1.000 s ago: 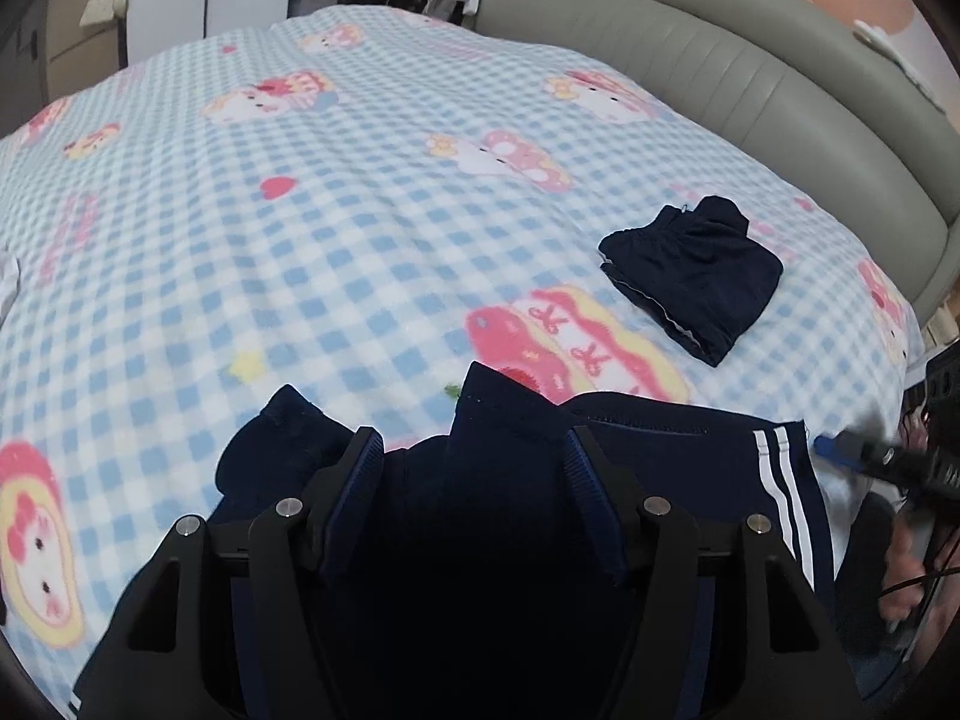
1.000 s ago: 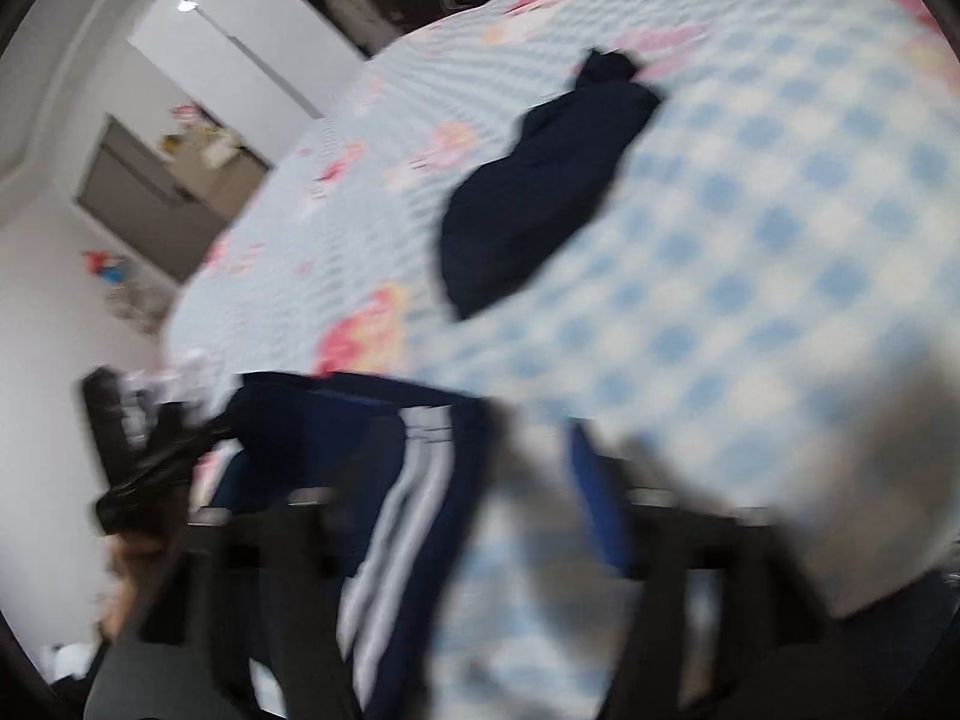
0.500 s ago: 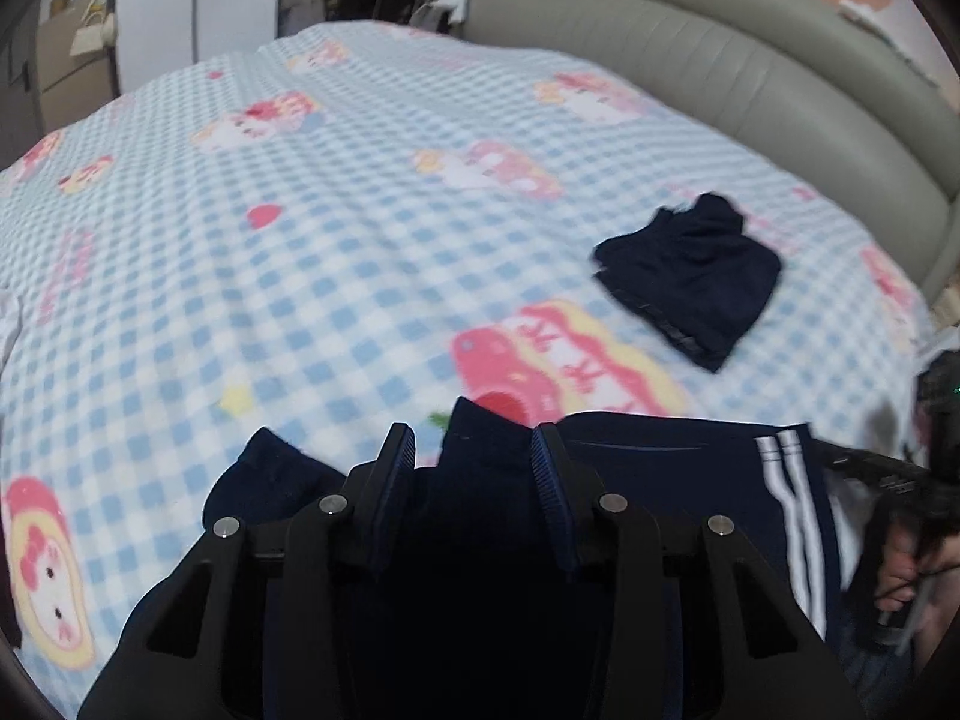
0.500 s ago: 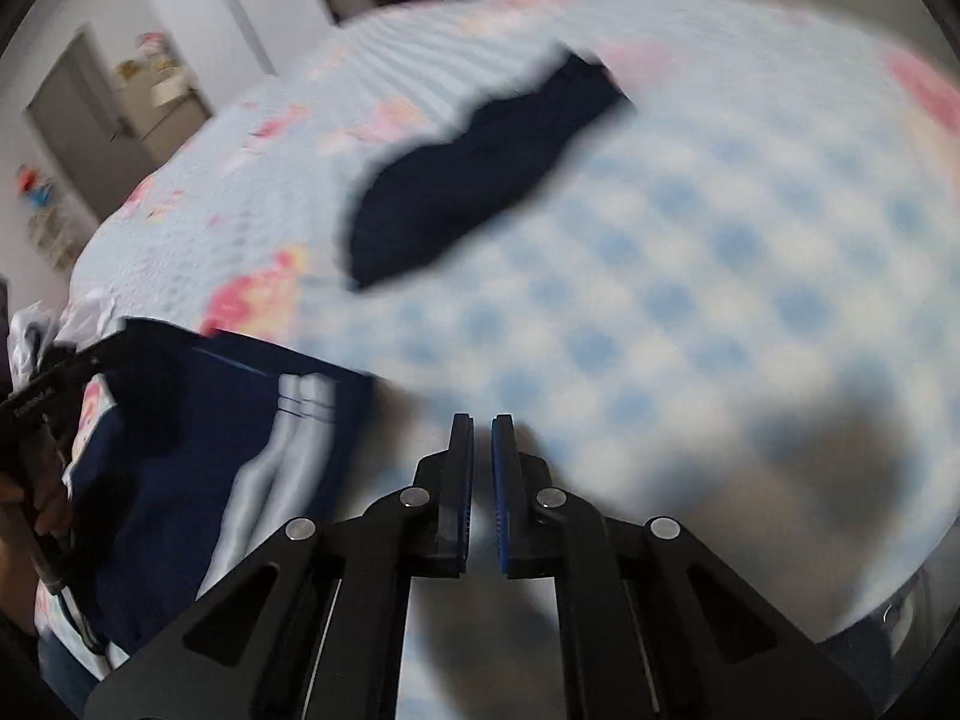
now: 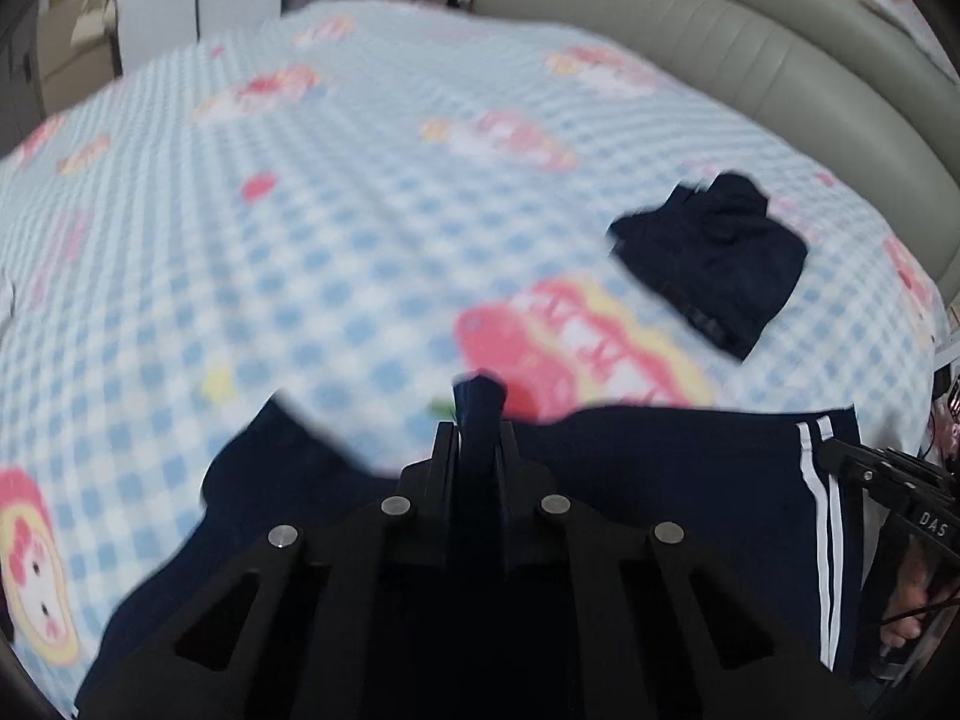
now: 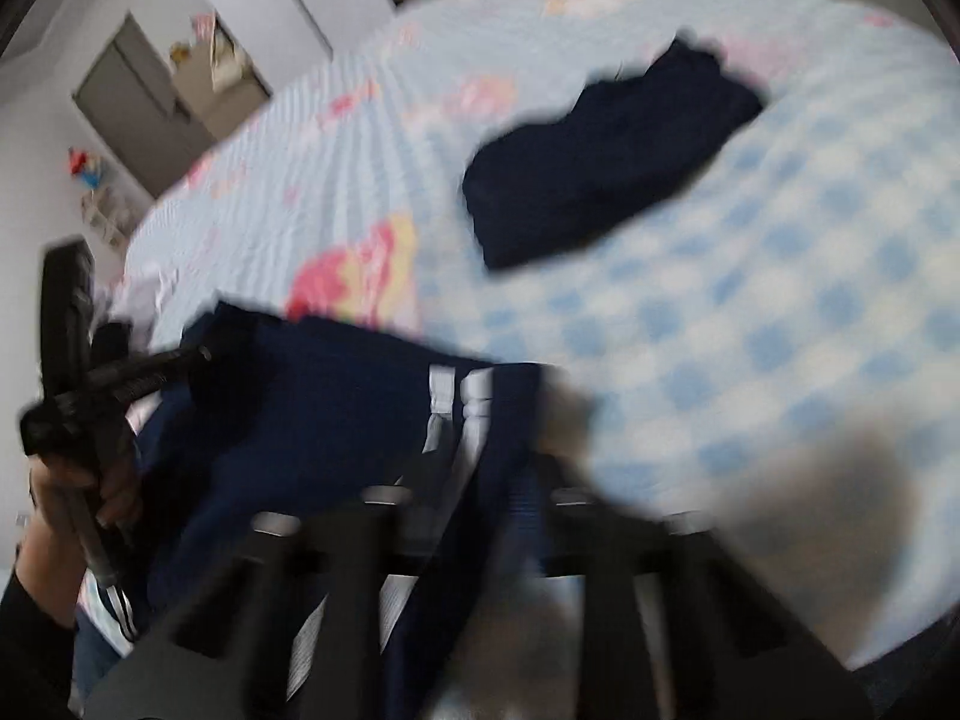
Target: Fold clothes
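Left gripper (image 5: 477,438) is closing its jaws on a bunched fold of the navy shorts (image 5: 660,480); the dark cloth fills the narrow gap between the fingers and a small peak of it pokes up past the tips. Beyond the fingers, the shorts spread across the near edge of the bed, with two white side stripes (image 5: 819,510) running down at the right. Below the gripper body the garment is lost in shadow and cut off by the frame, so its lower hem cannot be made out.

In the right wrist view everything is smeared by blur. The right gripper (image 6: 474,480) shows only as dark soft shapes; its jaws stand together, and the striped edge of the shorts (image 6: 336,396) lies over its fingers, yet the blur hides whether cloth is actually pinched. At the left of this view a hand (image 6: 78,480) grips the handle of the other gripper, its sleeve cut off at the corner.

Farther up the blue checked bedspread (image 5: 300,240), well apart from the shorts, lies a second dark garment (image 5: 714,258), already folded small. A padded grey headboard (image 5: 750,48) curves behind the bed. Room details past the bed's far side are too blurred to read.
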`<state>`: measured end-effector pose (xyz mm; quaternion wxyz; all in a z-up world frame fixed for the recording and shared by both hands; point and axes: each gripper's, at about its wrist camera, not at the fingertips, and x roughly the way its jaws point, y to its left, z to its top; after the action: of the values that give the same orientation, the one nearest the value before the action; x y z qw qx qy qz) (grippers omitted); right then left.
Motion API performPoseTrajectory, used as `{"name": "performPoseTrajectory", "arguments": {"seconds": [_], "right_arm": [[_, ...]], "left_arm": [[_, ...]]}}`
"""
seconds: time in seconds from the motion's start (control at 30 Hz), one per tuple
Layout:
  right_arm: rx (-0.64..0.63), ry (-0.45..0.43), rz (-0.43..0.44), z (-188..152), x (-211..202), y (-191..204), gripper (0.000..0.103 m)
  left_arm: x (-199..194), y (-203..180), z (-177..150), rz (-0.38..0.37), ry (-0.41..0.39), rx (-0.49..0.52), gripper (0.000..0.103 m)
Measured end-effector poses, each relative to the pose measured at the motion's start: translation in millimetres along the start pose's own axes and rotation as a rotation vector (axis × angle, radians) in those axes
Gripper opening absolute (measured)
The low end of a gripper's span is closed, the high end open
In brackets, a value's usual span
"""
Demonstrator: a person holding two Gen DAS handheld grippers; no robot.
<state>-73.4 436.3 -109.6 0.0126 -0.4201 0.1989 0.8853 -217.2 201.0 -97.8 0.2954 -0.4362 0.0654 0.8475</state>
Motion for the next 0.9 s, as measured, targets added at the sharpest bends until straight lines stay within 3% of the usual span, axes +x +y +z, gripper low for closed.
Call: {"name": "performPoseTrajectory", "arguments": {"seconds": [0.1,0.27,0.33,0.37,0.43,0.5,0.57,0.73,0.9], "right_arm": [[0.005,-0.043,-0.051,-3,-9,-6,0.005],[-0.040,-0.018,-0.151,-18,-5,-17,0.009],[-0.029,0.007,-0.145,-18,-4,-22,0.017],[-0.003,0.008,-0.124,-16,-8,-26,0.026],[0.085,-0.020,-0.027,-9,-24,-38,0.035],[0.103,-0.045,0.057,-1,-39,-36,0.035],[0.050,-0.056,0.099,7,-56,-22,0.036],[-0.053,-0.029,0.175,5,-66,22,0.046],[-0.076,0.117,0.203,-42,-37,58,0.047]], "left_arm": [[11,-8,11,0.007,0.006,0.007,0.012],[57,-16,11,0.090,0.193,0.044,0.024],[37,-19,12,0.093,0.132,0.034,0.028],[21,-21,11,0.093,0.088,0.022,0.034],[-15,-26,4,0.072,0.008,0.016,0.041],[-46,-32,-7,0.057,-0.036,0.038,0.045],[-63,-36,-18,0.058,-0.039,0.048,0.054],[-75,-29,-59,0.025,-0.039,-0.050,0.059],[-74,-24,-101,0.076,0.046,-0.076,0.059]]}}
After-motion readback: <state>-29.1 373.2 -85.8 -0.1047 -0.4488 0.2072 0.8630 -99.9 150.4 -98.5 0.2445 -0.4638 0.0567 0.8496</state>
